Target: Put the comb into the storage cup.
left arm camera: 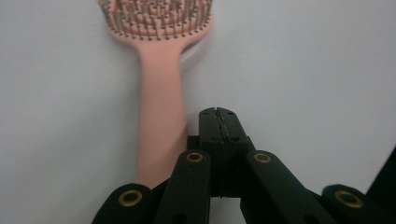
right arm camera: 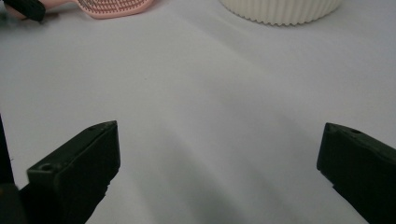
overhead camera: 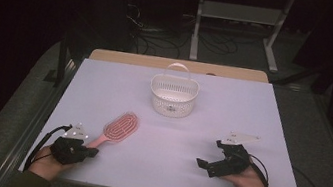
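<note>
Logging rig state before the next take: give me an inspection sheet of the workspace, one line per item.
Surface: white table, flat, no marks seen.
Job's things: pink hairbrush lies bristles up at left; white slotted basket stands upright at the far middle, handle up, nothing seen inside.
Clutter: nothing seen.
Grippers: left tongs shut on nothing, beside the brush handle; right tongs wide open over bare table.
Cables: black cable loops from the left tongs, another from the right; loose wires on the floor beyond.
Surroundings: dark room, white frame legs behind the table.
</note>
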`<state>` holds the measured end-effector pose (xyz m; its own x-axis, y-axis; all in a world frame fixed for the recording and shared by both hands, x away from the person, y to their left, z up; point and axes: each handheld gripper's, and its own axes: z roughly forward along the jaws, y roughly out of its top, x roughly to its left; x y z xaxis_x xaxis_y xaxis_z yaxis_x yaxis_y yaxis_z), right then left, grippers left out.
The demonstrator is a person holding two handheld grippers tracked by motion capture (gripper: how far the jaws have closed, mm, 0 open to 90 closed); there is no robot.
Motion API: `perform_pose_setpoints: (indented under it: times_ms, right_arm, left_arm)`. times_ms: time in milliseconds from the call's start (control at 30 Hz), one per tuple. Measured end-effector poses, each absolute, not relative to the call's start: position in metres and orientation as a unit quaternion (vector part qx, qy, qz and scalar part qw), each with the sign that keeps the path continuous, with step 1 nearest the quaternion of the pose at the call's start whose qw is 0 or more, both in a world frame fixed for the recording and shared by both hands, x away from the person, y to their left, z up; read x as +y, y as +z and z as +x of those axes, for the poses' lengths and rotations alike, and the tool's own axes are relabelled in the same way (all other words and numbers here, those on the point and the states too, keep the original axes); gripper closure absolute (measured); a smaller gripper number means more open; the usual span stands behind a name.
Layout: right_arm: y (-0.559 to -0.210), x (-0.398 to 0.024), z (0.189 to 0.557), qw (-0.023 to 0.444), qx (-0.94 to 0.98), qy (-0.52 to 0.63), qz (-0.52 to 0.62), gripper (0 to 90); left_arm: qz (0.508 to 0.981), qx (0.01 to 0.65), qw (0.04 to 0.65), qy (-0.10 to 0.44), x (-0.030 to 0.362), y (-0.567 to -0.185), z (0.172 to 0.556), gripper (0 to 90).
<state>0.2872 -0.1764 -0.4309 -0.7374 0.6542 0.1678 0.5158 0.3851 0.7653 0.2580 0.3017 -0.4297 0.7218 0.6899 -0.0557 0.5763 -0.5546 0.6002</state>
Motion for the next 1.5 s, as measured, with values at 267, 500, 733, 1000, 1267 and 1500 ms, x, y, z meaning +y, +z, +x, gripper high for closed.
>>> perform_pose_setpoints:
  times_ms: [267,500,733,1000,1267,1500]
  right_arm:
    - [-0.431,-0.176,0.287,0.081,0.828,0.427,0.353,0.0]
    - [-0.431,-0.176,0.287,0.082,0.829,0.428,0.351,0.0]
    - [-0.431,-0.176,0.287,0.082,0.829,0.427,0.352,0.0]
    - [-0.431,-0.176,0.287,0.081,0.829,0.427,0.351,0.0]
    - [-0.431,-0.177,0.287,0.081,0.828,0.429,0.352,0.0]
    - [-0.431,-0.176,0.287,0.082,0.828,0.429,0.351,0.0]
  left_arm:
    - [0.872,0.372,0.3,0.107,0.311,-0.431,0.26,90.0]
    - [0.865,0.378,0.315,0.102,0.315,-0.43,0.26,90.0]
    - [0.854,0.373,0.35,0.096,0.317,-0.421,0.263,87.4]
    - [0.851,0.349,0.381,0.088,0.306,-0.41,0.273,76.9]
    - [0.854,0.315,0.408,0.073,0.285,-0.404,0.288,65.6]
    - [0.854,0.28,0.434,0.064,0.264,-0.4,0.3,53.4]
